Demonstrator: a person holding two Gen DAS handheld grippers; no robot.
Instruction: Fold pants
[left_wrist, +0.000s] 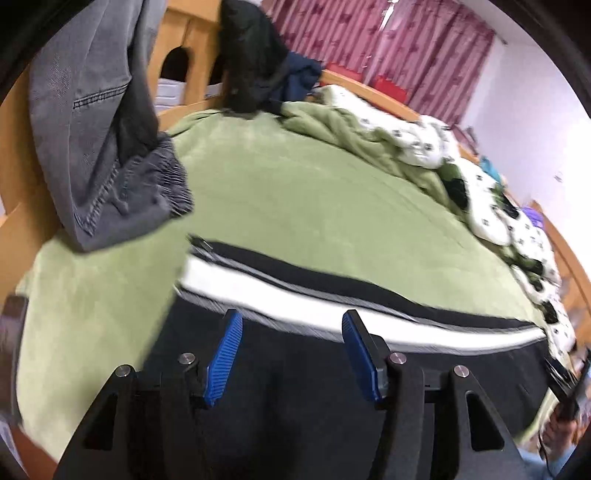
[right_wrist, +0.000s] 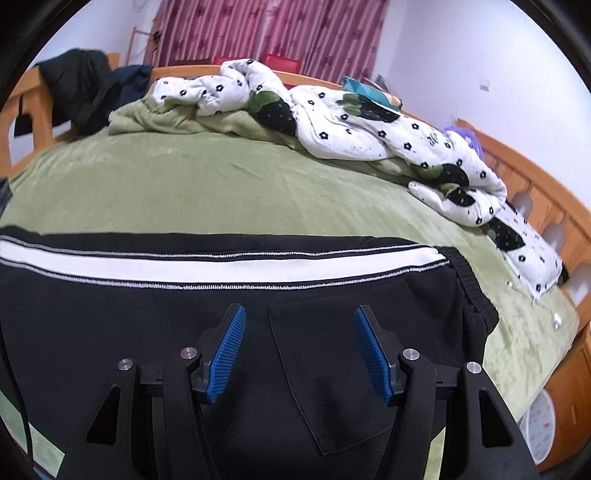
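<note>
Black pants with a white side stripe (left_wrist: 295, 295) lie flat on the green bed (left_wrist: 295, 192). In the right wrist view the pants (right_wrist: 147, 321) show their elastic waistband (right_wrist: 469, 291) at the right and a back pocket (right_wrist: 332, 369) below the gripper. My left gripper (left_wrist: 291, 321) is open and empty just above the black fabric near the stripe. My right gripper (right_wrist: 299, 317) is open and empty above the pocket. The view from the left wrist is blurred.
Grey jeans (left_wrist: 99, 147) hang over the wooden bed frame (left_wrist: 184, 44) at the far left. A rumpled white flowered quilt (right_wrist: 369, 125) and green blanket lie along the far side. Dark clothes (right_wrist: 88, 96) are piled at the headboard corner. Red curtains (right_wrist: 277, 29) hang behind.
</note>
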